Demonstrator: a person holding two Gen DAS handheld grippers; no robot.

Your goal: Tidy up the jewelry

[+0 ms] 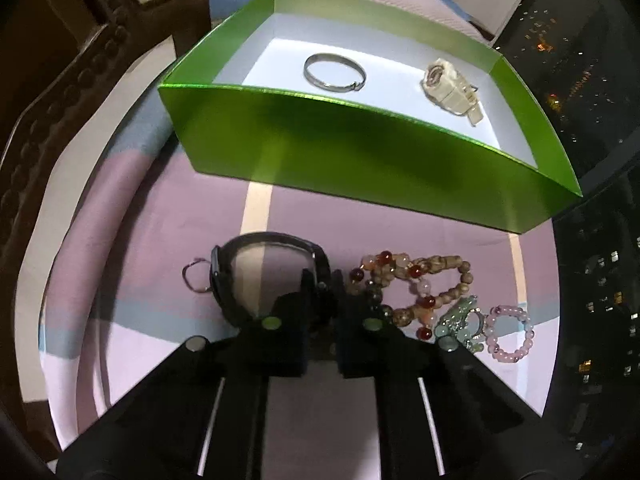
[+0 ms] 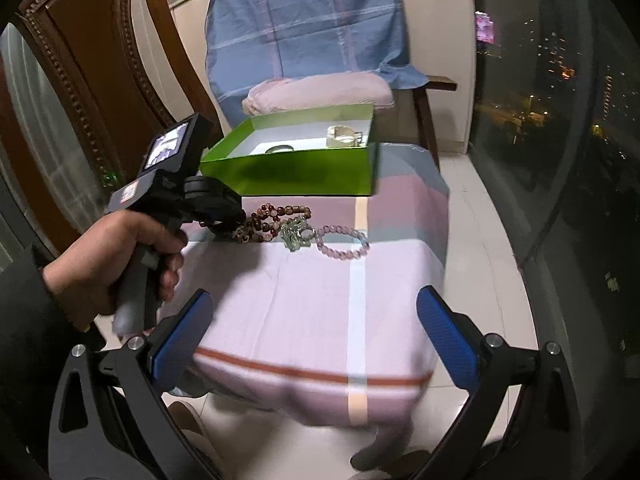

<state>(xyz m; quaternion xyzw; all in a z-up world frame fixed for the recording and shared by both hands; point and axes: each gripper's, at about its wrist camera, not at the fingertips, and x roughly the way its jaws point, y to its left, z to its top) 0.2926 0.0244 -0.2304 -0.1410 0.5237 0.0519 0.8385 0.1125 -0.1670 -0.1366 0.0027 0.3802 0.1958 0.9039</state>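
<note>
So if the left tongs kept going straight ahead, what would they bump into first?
The black smartwatch; the left tongs already look closed around its strap. Beyond it stands the green cardboard box.

A carved wooden chair (image 2: 100, 80) stands left of the striped tablecloth (image 2: 304, 300); a blue plaid cloth (image 2: 304, 28) hangs behind it.
</note>
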